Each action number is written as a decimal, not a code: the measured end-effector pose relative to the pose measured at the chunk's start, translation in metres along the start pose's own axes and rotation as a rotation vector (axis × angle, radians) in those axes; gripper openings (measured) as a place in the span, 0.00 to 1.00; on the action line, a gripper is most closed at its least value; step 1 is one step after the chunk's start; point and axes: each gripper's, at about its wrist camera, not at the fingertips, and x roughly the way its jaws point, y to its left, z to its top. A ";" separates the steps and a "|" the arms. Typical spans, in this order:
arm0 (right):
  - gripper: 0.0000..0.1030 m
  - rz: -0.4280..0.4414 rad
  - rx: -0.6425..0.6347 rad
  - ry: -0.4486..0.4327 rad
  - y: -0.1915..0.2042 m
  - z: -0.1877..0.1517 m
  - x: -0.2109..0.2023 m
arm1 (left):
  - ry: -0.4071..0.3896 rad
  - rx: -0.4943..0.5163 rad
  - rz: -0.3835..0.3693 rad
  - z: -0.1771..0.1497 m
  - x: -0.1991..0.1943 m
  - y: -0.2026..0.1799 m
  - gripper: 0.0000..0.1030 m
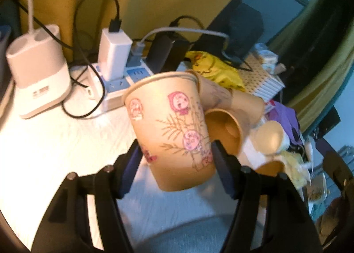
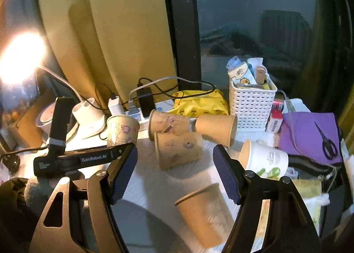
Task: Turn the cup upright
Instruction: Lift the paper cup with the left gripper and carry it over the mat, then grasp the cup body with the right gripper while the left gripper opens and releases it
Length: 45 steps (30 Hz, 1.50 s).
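Between my left gripper's [image 1: 176,155] pads sits the printed paper cup [image 1: 170,124], mouth up and tilted slightly, pinched low on its wall above the white table [image 1: 44,147]; behind it I see a power strip [image 1: 115,85] with a white charger [image 1: 114,54]; my right gripper [image 2: 174,173] gapes wide and holds nothing; beyond it lie several tipped cups, one printed [image 2: 179,149], one plain [image 2: 215,130], beside a white basket [image 2: 252,105].
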 end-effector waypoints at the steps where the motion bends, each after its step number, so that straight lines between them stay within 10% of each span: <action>1: 0.72 0.001 -0.001 -0.002 0.003 -0.001 -0.005 | -0.010 0.013 -0.002 -0.004 -0.008 -0.002 0.63; 18: 0.72 0.098 0.031 0.043 0.054 -0.063 -0.077 | -0.103 0.290 -0.016 -0.108 -0.133 -0.048 0.63; 45: 0.72 0.218 0.104 0.113 0.119 -0.181 -0.170 | -0.173 0.466 -0.058 -0.279 -0.216 -0.058 0.63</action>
